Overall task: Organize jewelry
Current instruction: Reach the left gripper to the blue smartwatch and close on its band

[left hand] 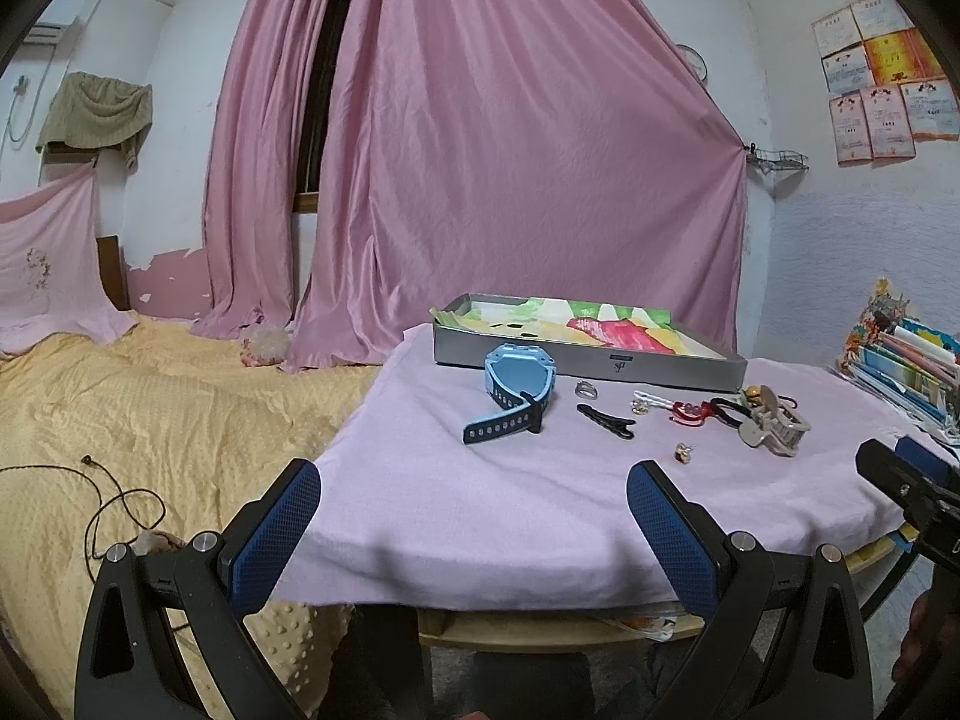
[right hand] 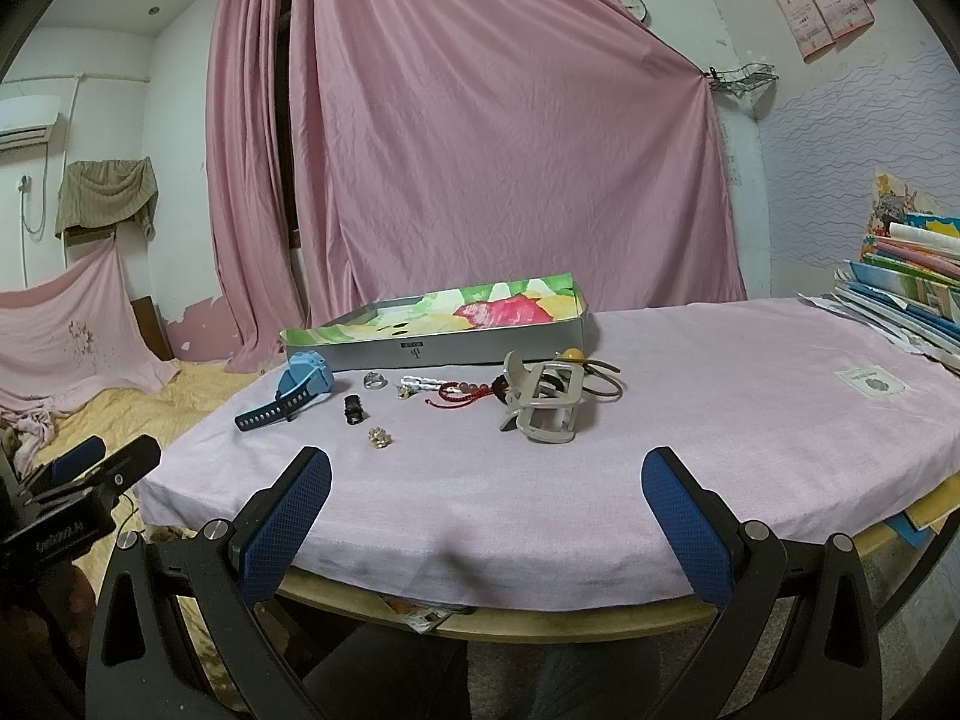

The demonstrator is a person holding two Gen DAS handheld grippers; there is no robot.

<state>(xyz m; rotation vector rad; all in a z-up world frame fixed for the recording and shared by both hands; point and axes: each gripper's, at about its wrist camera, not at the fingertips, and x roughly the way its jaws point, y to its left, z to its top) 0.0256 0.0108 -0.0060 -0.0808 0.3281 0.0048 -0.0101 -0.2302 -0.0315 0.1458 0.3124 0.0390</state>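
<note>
Jewelry lies on a table under a pink cloth [left hand: 540, 498]. A blue watch [left hand: 515, 387], a silver ring [left hand: 586, 389], a black hair clip [left hand: 606, 420], a small gold earring [left hand: 684, 452], a red bead bracelet [left hand: 690, 412] and a grey claw clip [left hand: 777, 426] sit before a shallow grey box [left hand: 585, 351] lined with flowered paper. My left gripper [left hand: 474, 495] is open and empty at the table's near edge. My right gripper [right hand: 486, 486] is open and empty, also at the near edge. The claw clip [right hand: 543, 399], watch [right hand: 303, 381] and earring [right hand: 379, 437] lie ahead of it.
A bed with a yellow cover [left hand: 150, 420] lies left of the table, with a black cord [left hand: 108, 504] on it. A stack of books and papers [right hand: 906, 306] stands at the table's right end. Pink curtains [left hand: 480, 150] hang behind.
</note>
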